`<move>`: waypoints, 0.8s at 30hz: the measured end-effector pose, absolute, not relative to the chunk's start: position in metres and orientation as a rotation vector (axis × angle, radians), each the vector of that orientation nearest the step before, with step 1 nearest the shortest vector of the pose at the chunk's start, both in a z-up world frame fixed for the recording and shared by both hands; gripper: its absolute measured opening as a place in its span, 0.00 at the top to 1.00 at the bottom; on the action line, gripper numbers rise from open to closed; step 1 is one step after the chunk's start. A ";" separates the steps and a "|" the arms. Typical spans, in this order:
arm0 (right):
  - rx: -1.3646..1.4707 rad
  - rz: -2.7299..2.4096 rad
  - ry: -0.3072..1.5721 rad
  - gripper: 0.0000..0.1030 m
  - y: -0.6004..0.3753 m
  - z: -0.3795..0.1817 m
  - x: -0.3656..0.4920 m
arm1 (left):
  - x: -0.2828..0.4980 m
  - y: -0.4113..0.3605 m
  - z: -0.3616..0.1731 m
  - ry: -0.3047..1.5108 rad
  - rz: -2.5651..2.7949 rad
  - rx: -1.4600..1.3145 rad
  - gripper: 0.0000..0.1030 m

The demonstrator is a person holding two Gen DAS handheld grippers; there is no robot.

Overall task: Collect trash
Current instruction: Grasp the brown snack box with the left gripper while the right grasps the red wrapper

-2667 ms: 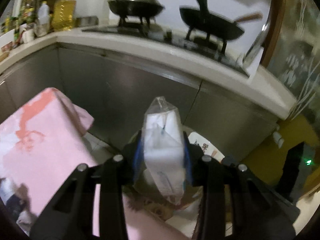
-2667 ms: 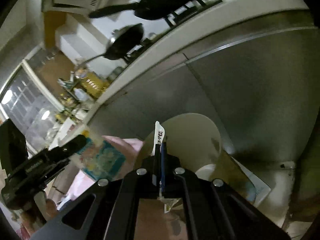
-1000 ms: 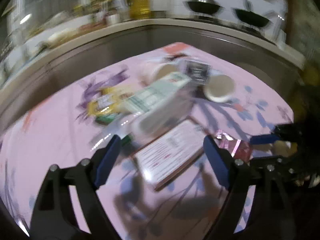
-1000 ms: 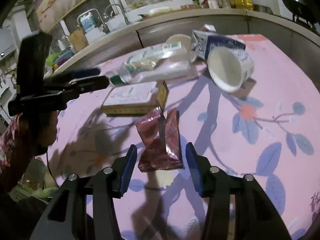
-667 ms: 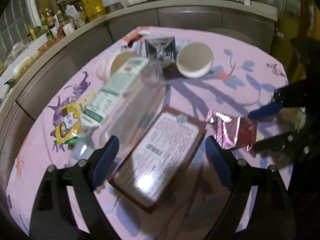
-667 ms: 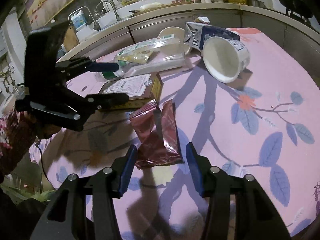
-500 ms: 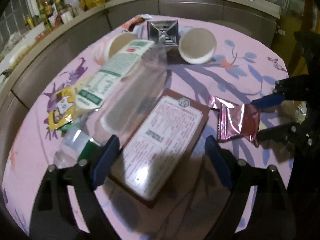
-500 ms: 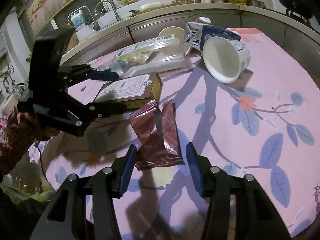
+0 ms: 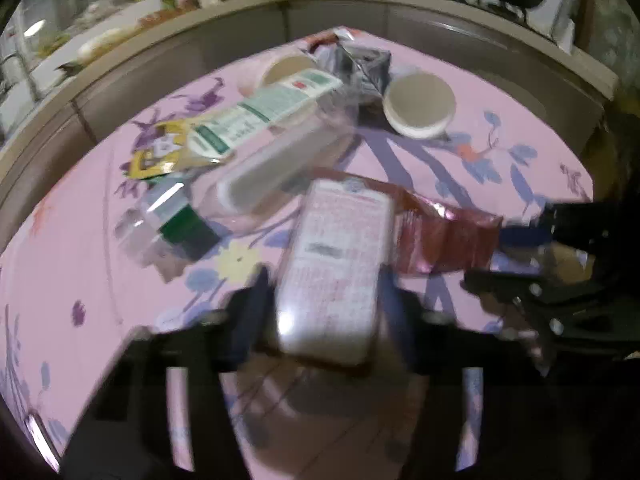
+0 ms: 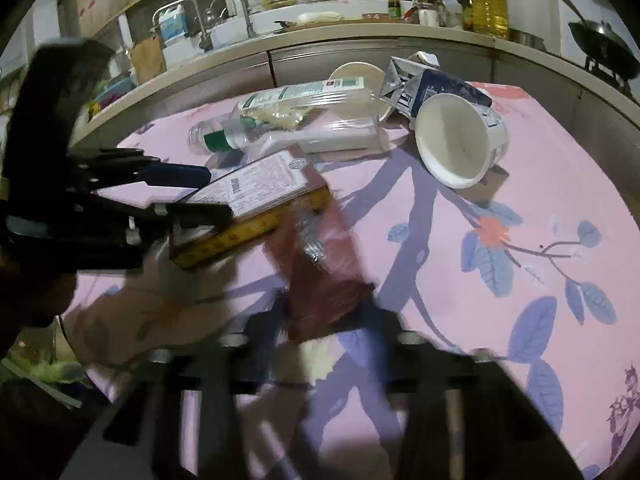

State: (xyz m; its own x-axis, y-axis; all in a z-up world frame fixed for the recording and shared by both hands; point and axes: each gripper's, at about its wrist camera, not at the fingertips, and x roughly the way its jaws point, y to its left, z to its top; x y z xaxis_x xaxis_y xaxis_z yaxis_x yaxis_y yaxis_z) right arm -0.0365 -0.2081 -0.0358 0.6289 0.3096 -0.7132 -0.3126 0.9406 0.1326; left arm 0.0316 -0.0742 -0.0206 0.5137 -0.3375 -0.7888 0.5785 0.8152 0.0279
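Observation:
A flat brown box [image 9: 332,260] with a white printed label lies on the pink flowered table [image 9: 80,240]. My left gripper [image 9: 324,304] is closing its jaws on the box's near end, and its pads touch both sides. The right wrist view shows the same left gripper [image 10: 196,196] pinching the box [image 10: 260,184], whose yellow edge shows. A red foil wrapper [image 10: 320,264] lies beside the box. My right gripper [image 10: 326,316] is closing on its near end and squeezing it. In the left wrist view the wrapper [image 9: 444,244] reaches the right gripper [image 9: 508,256].
Behind the box lie a clear plastic bottle [image 9: 256,184] with a green label, a white paper cup [image 10: 460,144] on its side, a dark milk carton [image 10: 432,84], another cup [image 9: 286,70] and a yellow packet [image 9: 156,156]. A kitchen counter [image 10: 360,36] curves round behind the table.
Both grippers' jaws have come together, the left on the box and the right on the red wrapper. The left gripper moved down and forward over the box's end.

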 end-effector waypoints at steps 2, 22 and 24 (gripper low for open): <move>0.002 0.359 0.824 0.88 -0.212 -0.036 -0.037 | 0.030 -0.069 -0.020 0.914 -0.567 0.228 0.88; 0.224 0.274 0.833 0.91 -0.272 -0.033 -0.051 | 0.026 -0.076 -0.023 0.902 -0.562 0.280 0.31; 0.239 0.280 0.829 0.91 -0.273 -0.031 -0.051 | 0.028 -0.079 -0.024 0.907 -0.558 0.278 0.31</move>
